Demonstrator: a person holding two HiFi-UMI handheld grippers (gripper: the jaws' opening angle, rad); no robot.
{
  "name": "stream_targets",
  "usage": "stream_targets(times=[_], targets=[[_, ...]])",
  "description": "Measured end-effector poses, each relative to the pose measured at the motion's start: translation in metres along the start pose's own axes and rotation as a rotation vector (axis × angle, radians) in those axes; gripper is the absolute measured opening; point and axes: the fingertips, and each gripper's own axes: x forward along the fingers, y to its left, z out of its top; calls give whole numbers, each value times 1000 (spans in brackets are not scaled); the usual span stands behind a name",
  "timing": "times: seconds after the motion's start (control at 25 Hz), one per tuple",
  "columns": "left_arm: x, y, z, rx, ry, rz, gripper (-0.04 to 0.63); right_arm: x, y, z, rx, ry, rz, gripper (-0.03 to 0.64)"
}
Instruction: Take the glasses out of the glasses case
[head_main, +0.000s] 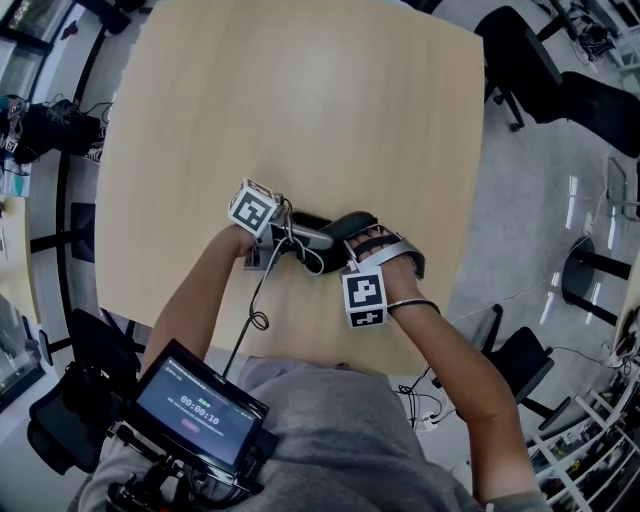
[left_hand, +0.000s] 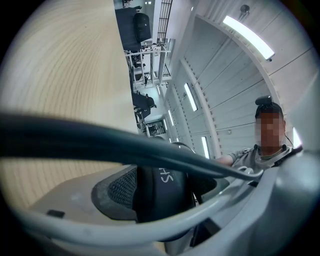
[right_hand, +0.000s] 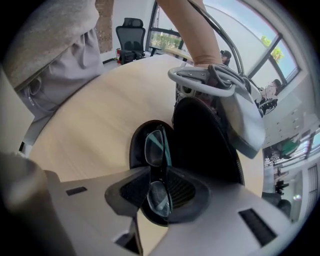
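Right gripper (right_hand: 159, 177) sits closest to its own cam: the two dark pads are closed on the glasses (right_hand: 155, 147) at the bridge, one lens above the pinch and one below. Glasses stand on edge over the open tray of the black glasses case (right_hand: 136, 145), w/ the lid (right_hand: 200, 140) swung up just to the right. Left gripper (left_hand: 160, 196) is clamped on the case itself, i.e. holding it steady on the wood table (head_main: 300, 100).

Progress, judging from this: case is open and the grasp on the glasses is made, so approx halfway. Left to do: lift the glasses clear of the tray and set them down outside it.

Hard to make out:
- Can't tell if the lower lens touches the tray or is already raised; pads cover that spot.
- Temples aren't visible, prob. folded behind the lenses.
- Head view shows only a bit of the black case btwn the two grippers; no glasses there.
- Left gripper view is crossed by a thick out-of-focus cable (left_hand: 100, 140), so which part of the case it pinches (lid vs base) is unclear.
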Motion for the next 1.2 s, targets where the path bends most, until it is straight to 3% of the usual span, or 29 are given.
stream_targets(times=[0.2, 0.56, 0.76, 1.0, 1.2], targets=[[1, 3, 1, 68, 14, 38, 322, -7, -7, 2, 65, -46, -44, 47], [0, -2, 12, 361, 30, 120, 324, -22, -11, -13, 160, -53, -100, 46], [-20, -27, 10, 483, 47, 159, 335, -44, -15, 7, 220, -56, -134, 46], [-45, -45, 1, 567, 42, 270, 459, -71, -11, 25, 303, -48, -177, 46], [-61, -59, -6, 587, 12, 313, 474, -86, -6, 32, 370, -51, -205, 46]])
